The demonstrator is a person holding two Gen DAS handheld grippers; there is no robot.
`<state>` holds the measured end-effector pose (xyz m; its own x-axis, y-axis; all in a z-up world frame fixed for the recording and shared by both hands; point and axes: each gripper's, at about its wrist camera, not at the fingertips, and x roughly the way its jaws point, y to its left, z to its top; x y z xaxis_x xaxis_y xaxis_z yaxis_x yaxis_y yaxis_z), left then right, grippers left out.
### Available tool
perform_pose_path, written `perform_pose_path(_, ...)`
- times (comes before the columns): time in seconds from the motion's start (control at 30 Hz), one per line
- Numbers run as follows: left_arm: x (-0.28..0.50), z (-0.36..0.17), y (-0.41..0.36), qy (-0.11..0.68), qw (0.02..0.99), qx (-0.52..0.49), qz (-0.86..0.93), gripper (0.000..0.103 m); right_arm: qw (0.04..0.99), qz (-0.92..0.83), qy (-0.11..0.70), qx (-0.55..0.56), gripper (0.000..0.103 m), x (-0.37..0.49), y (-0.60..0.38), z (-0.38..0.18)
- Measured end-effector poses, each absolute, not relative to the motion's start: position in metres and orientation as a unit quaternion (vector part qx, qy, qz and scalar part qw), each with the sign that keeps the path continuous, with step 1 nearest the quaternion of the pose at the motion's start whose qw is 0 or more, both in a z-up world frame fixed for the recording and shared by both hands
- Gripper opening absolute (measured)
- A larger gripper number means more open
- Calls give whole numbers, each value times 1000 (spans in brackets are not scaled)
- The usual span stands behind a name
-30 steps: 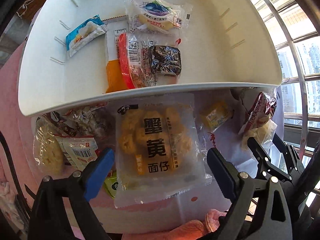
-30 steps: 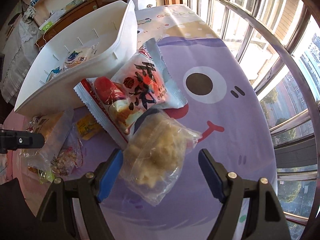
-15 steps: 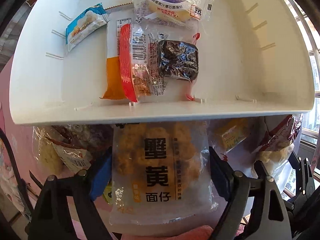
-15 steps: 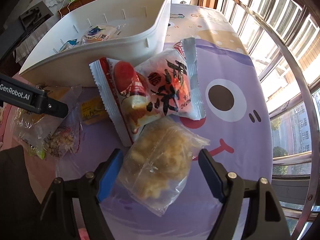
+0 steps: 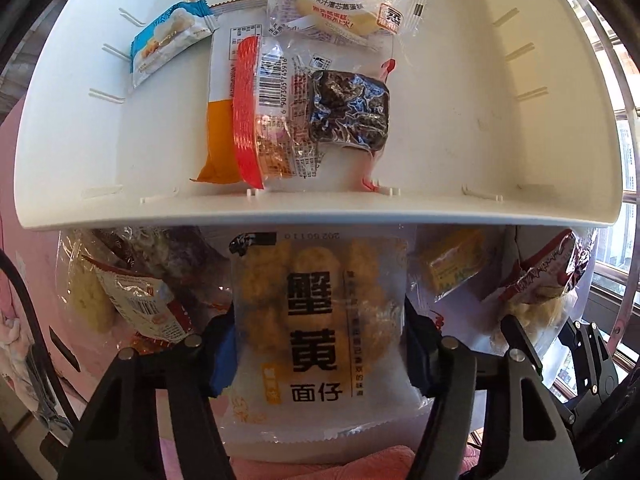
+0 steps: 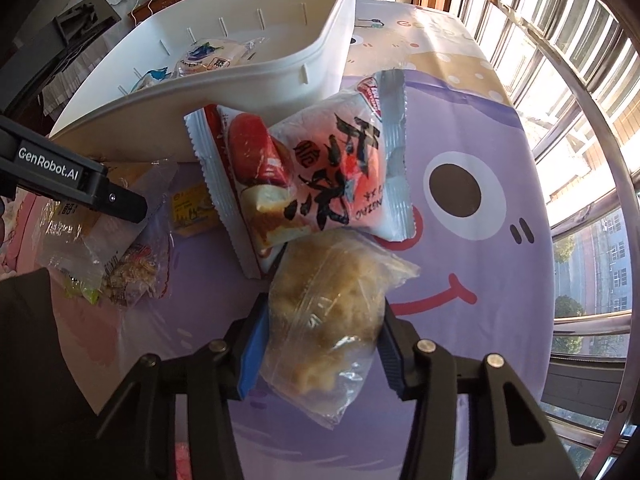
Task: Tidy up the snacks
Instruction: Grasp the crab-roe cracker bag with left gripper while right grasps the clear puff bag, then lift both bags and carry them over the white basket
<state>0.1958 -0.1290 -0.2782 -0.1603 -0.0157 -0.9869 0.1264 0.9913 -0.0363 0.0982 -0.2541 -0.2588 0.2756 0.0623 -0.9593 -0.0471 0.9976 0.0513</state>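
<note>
A yellow noodle-snack pack [image 5: 320,320] with big black characters lies just in front of the white bin [image 5: 320,212]. My left gripper [image 5: 319,344] points down over it. Its jaws are closing and both pads touch the pack's sides. In the right wrist view a clear bag of pale puffed snacks [image 6: 328,320] lies on the purple tablecloth [image 6: 480,260]. My right gripper [image 6: 322,344] is closing on this bag, and its pads squeeze the bag from both sides. The left gripper's finger [image 6: 120,200] shows at the left of that view.
The bin holds a blueberry cake pack [image 5: 344,0], a blue pack [image 5: 168,36], a dark foil pack [image 5: 352,112] and an orange-red one [image 5: 248,112]. A red-and-white pack [image 6: 340,176], a bread pack [image 6: 256,184] and a small yellow pack [image 6: 192,210] lie beside the bin. Window bars run along the right.
Both grippers' jaws have come in against their packs. The left gripper has sunk toward the noodle-snack pack, which now looks larger. The right gripper has rolled a little.
</note>
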Motion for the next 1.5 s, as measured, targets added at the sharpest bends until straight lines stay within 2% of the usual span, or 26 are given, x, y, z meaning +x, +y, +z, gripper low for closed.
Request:
perform_pose_path(0.43, 163, -252, -128, 755, 646, 46, -103, 65, 788, 1, 615, 37, 42, 65, -264, -247)
perform_pose_path(0.93, 146, -167, -80, 714, 685, 42, -137, 65, 818, -37, 569, 72, 42, 24, -264, -177)
perform_pose_path(1.5, 163, -76, -41, 621, 769, 30, -148, 65, 871, -14, 489, 54, 42, 72, -220, -112)
